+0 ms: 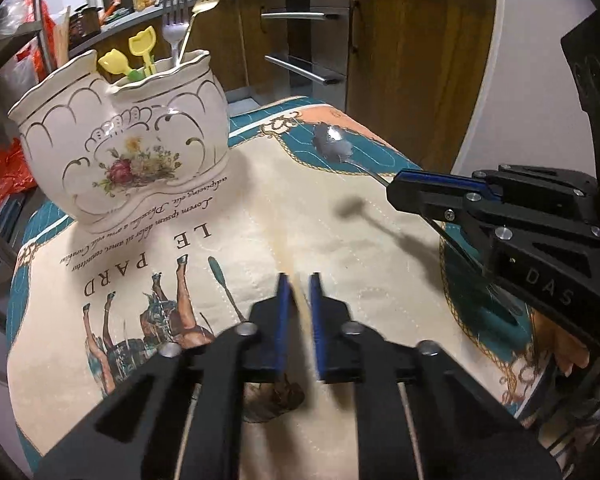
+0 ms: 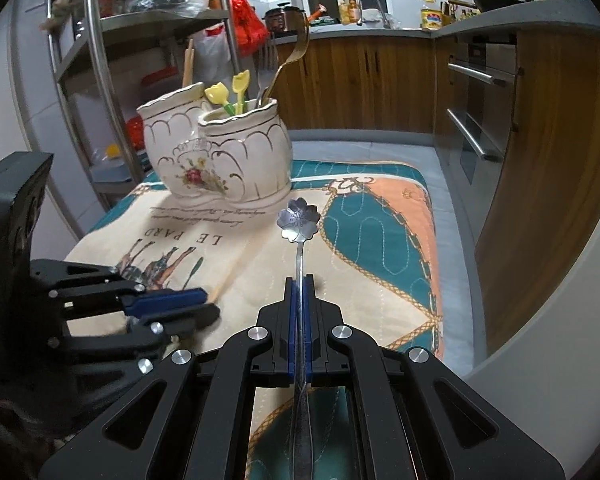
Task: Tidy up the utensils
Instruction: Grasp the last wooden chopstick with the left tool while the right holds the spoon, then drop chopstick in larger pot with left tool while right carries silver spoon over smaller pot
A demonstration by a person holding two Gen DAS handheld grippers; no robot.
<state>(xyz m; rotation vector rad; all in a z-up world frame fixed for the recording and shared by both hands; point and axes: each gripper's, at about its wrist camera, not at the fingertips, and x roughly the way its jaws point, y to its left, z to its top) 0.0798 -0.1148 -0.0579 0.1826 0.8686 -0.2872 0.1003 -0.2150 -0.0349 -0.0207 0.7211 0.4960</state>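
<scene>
A kitchen table is covered by a quilted cloth [image 1: 340, 216] printed with horses, lettering, and teal and peach panels.

In the right wrist view, the right gripper [image 2: 299, 284] sits at 6 o'clock, its blue-padded jaws clenched on the handle of a silver spoon [image 2: 299, 220]. The spoon runs straight up the middle of the picture. Its flower-shaped bowl is raised above the cloth, toward 12 o'clock from the fingertips. The handle's tail passes back between the gripper's black arms.

Beyond the spoon, toward 11 o'clock, stands a white ceramic holder [image 2: 220, 152] with gold trim and a painted rose. It has two joined compartments. The right-hand one holds two forks [image 2: 266, 68] with tines up and two yellow tulip-shaped picks [image 2: 228, 92]. A pale stick rises behind the left one; whether it stands inside cannot be told.

The left gripper [image 2: 210, 306] enters at 9 o'clock, low over the cloth. Its jaws are nearly together with nothing between them. A thin pale stick lies on the cloth just beside its tips, and contact cannot be told.

In the left wrist view, the same holder [image 1: 120, 136] stands at 10 o'clock and the spoon-bearing gripper [image 1: 394, 190] reaches in from 3 o'clock.
</scene>
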